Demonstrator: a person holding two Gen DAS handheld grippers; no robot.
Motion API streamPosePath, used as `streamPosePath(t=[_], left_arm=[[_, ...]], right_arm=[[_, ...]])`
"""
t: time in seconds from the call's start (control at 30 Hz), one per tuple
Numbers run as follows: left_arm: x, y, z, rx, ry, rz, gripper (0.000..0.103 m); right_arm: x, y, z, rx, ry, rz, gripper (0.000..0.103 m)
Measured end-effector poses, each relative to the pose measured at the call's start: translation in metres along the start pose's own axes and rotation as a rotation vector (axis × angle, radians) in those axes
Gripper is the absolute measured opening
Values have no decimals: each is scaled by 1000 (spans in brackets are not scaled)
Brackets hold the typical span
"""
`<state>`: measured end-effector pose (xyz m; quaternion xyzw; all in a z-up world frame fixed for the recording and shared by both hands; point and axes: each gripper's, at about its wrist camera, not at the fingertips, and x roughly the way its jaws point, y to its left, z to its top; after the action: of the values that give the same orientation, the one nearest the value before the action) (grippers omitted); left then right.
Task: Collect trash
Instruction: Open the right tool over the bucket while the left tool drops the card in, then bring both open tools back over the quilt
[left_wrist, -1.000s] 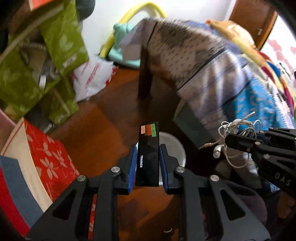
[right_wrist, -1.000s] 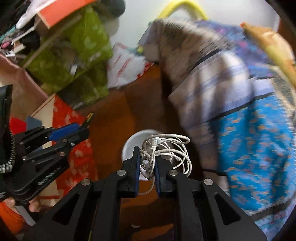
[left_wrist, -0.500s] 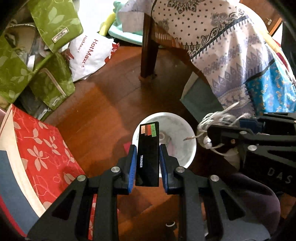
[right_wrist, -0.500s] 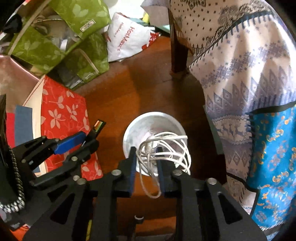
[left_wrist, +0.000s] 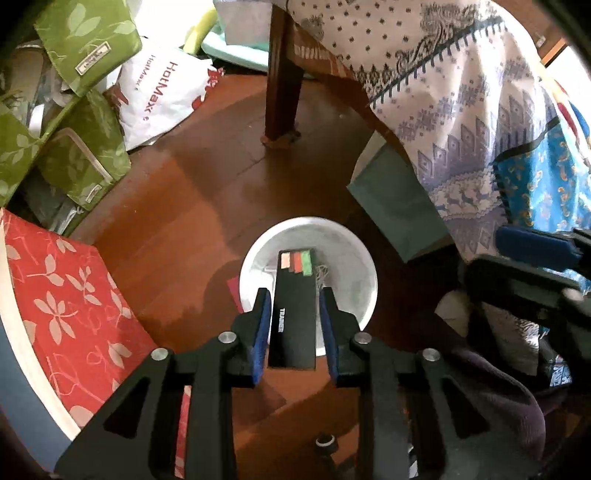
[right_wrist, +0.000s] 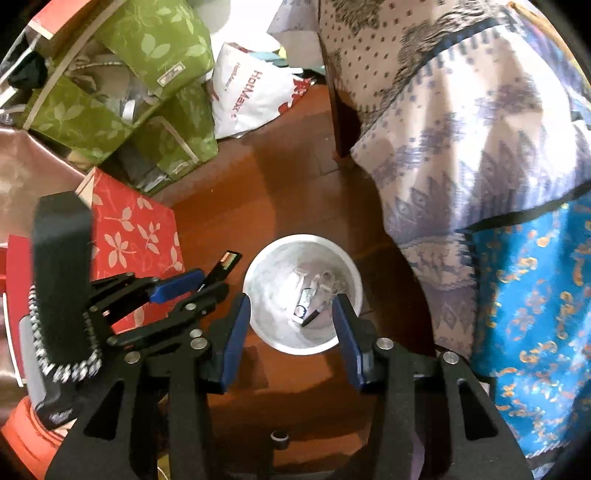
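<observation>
i am looking down on a dark red-brown wooden floor (left_wrist: 177, 206), with a patterned white, lilac and blue cloth (left_wrist: 461, 122) draping off furniture to one side and a red box with pale leaf prints (left_wrist: 62, 302) on the other. further back, green leaf-print fabric bags (left_wrist: 77, 51) are leaning against a white plastic carrier bag (left_wrist: 162, 92) that is reading "hotmax" in red letters. directly under both my tools the round white waste bin (left_wrist: 354, 266) is standing open, and this is what the coming drop turns on: in the left wrist view its mouth is lying just past my left gripper (left_wrist: 295, 306), straight along the fingers, so that hand is the one carrying something over it. the flat black rectangular card with salmon, red and green squares at its tip (left_wrist: 297, 295) is standing between those narrow jaws, its long axis running along the fingers and pointing into the bin; the jaws are easing apart, and i cannot tell whether the pads are gripping it at this instant. small white sideways lettering on the card is too fine for me to read surely. my right gripper (right_wrist: 291, 314) is hovering over the same bin with its jaws spreading and nothing between them, and a tangle of white cord (right_wrist: 325, 280) is lying inside the bin among other scraps.
</observation>
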<state>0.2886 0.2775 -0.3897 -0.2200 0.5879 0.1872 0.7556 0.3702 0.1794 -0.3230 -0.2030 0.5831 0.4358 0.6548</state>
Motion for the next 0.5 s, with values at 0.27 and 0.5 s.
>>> streamPosePath(t=[0.27,0.5], left_arm=[[-13,-8,-7,17,2,33,29],[-68,-17,-18,34,-85,43,29]], right_arm=[[-25,-8,-11,3,-44,-29,43],[-60,-6,-25,-21,-118,-61,43]])
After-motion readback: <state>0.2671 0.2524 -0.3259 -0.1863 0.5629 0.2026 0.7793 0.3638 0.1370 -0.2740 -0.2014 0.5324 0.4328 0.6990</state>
